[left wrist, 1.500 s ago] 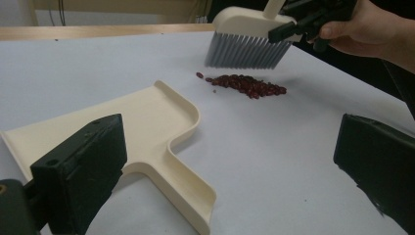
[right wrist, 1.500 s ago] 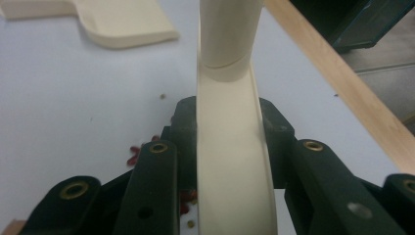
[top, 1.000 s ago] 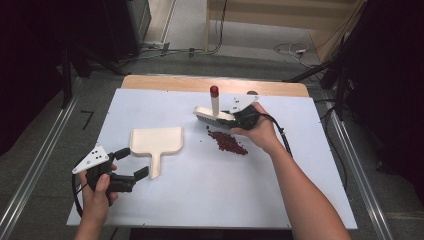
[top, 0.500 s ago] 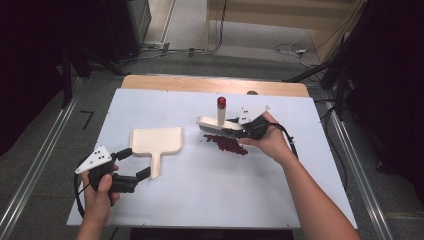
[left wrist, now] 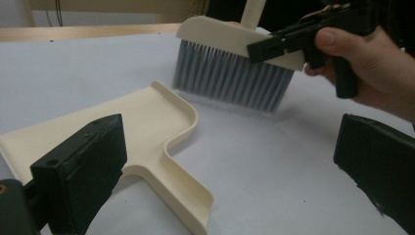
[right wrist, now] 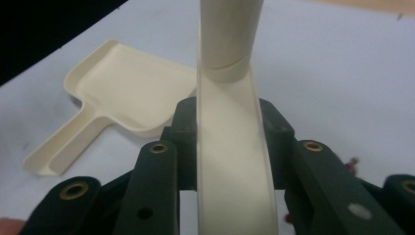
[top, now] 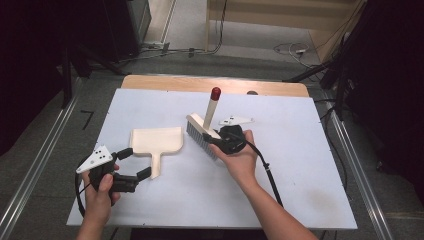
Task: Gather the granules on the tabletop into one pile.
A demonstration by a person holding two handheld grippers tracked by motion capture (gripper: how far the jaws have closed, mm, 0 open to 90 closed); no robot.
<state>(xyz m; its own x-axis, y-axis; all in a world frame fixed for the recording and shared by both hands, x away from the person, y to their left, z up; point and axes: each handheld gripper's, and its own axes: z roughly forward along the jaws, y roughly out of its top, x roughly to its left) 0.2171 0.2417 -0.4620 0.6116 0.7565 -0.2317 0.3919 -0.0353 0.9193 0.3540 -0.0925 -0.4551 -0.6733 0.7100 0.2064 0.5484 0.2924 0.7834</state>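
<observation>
We see a white table [top: 300, 190] from the high view. The cream dustpan [top: 155, 142] lies flat near the middle of it, with its handle pointing toward the person.

The right gripper [top: 220, 141] is just to the right of the dustpan. Its jaws are closed tight on the cream back of the hand brush [top: 200, 132]. The grey bristles point down at the table, just beside the dustpan's right edge. The brush handle sticks up and away from the dustpan and ends in a red tip [top: 215, 93].

The left gripper [top: 136, 162] sits by the dustpan's handle, on the person's side. Its jaws stand wide open, one on each side of the handle, and they hold nothing.

The left gripper view shows something the high view hides: a gap of bare table between the bristles [left wrist: 230, 78] and the dustpan's raised rim [left wrist: 188, 115]. It also shows the right hand [left wrist: 362, 63] gripping behind the brush.

The right gripper view shows the brush back [right wrist: 235, 147] squeezed between the two black jaws. It also shows tiny red bits [right wrist: 351, 164] on the table, to the right of the brush and on the far side from the dustpan.

The dustpan's tray [right wrist: 122, 88] looks empty in every view. We cannot read any words or labels on anything.
</observation>
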